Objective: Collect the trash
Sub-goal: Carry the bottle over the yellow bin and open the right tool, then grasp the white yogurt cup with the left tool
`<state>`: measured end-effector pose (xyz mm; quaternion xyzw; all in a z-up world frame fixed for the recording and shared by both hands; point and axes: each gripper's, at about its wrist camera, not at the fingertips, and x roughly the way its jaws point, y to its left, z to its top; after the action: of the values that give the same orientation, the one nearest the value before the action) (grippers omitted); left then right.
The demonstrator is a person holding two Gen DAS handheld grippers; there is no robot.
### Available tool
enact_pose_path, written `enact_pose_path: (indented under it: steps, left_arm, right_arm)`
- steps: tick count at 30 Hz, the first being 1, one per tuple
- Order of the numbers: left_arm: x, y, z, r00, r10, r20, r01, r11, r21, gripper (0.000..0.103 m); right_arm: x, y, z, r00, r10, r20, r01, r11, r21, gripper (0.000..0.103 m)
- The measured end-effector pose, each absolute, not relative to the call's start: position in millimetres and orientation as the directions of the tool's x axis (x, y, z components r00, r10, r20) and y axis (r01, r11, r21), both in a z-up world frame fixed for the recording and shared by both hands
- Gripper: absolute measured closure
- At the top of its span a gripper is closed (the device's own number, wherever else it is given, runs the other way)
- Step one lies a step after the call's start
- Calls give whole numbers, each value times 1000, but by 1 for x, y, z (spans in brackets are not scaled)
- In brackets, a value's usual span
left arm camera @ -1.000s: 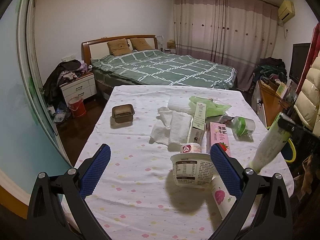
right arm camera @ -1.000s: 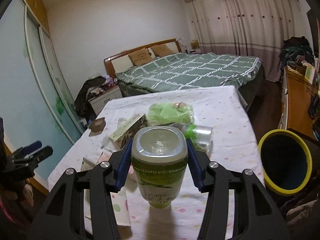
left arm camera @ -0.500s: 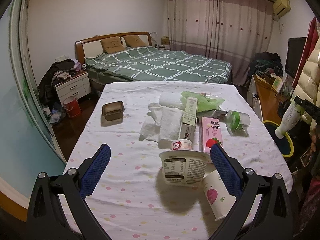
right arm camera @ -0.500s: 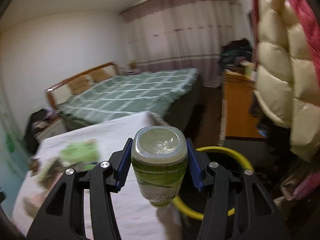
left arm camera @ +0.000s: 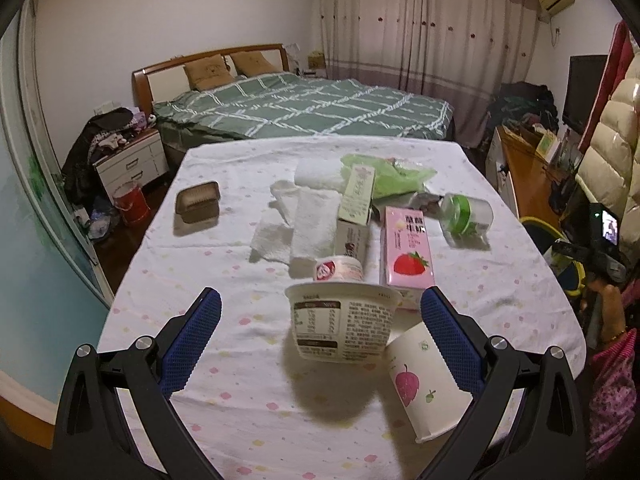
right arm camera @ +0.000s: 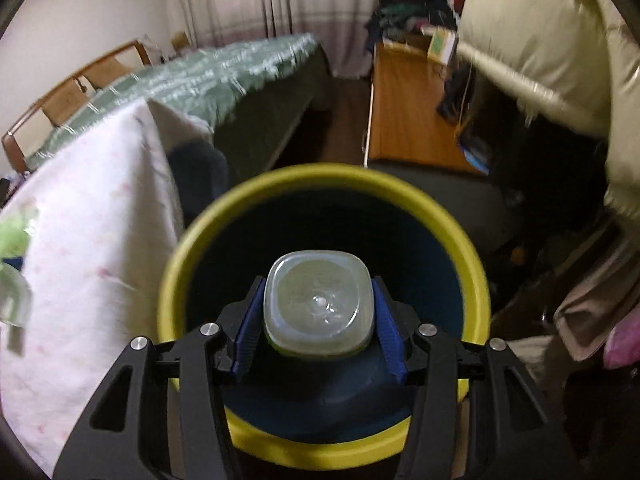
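Right wrist view: right gripper [right arm camera: 319, 330] pinches plastic bottle [right arm camera: 319, 305], bottom end facing camera. Second ago bottle hung over table; now over open mouth of yellow-rimmed bin [right arm camera: 472, 264], beside right edge of table [right arm camera: 92, 216]. Left wrist view: left gripper [left arm camera: 320, 330] spread wide, nothing held, now bit lower and nearer upside-down white tub [left arm camera: 343, 326] by near edge. Paper cup [left arm camera: 426, 378] lies beside tub.

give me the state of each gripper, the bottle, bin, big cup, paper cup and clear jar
right gripper: shut on bottle
bottle: held base-first over bin mouth
bin: open
left gripper: open, holding nothing
yogurt cup: upside down on table
paper cup: on its side
clear jar: on its side, green lid on
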<state>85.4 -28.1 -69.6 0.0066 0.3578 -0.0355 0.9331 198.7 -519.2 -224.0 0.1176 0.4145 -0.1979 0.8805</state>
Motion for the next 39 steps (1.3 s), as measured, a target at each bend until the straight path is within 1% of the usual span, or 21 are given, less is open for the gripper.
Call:
enact_pose_path:
  steps: [2, 4, 15, 16, 18, 21, 24, 29, 39]
  left_arm:
    - [87, -30, -73, 733, -66, -677, 77, 997, -14, 5]
    - [89, -31, -76, 727, -74, -683, 86, 996, -16, 5]
    - [104, -34, -99, 650, -157, -743, 161, 985, -68, 5]
    - [106, -34, -101, 643, -157, -750, 164, 984, -65, 10]
    - [112, -34, -107, 625, -162, -764, 169, 983, -70, 15]
    - [121, -33, -117, 585, -203, -785, 188, 976, -112, 24]
    - [127, -34, -125, 565, -206, -799, 190, 975, -117, 27]
    - [134, -31, -129, 554, -227, -801, 192, 971, -143, 27]
    - [135, -27, -137, 537, -214, -816, 174, 974, -141, 20]
  right_arm:
    - [204, -524, -232, 556, -245, -794, 447, 894, 37, 53]
    - [204, -525, -234, 556, -249, -793, 448, 894, 33, 53]
    - [185, -506, -204, 626, -218, -749, 399, 914, 67, 52]
    - [182, -503, -202, 634, -209, -745, 389, 918, 74, 52]
    - [180, -497, -199, 642, -203, -740, 379, 922, 75, 52]
    - [178, -490, -193, 654, -199, -730, 363, 929, 73, 52]
    - [177, -486, -188, 662, -185, -727, 350, 933, 81, 52]
    - [176, -480, -186, 664, -177, -727, 339, 937, 82, 51]
    - [176, -464, -189, 665, -142, -734, 302, 949, 90, 47]
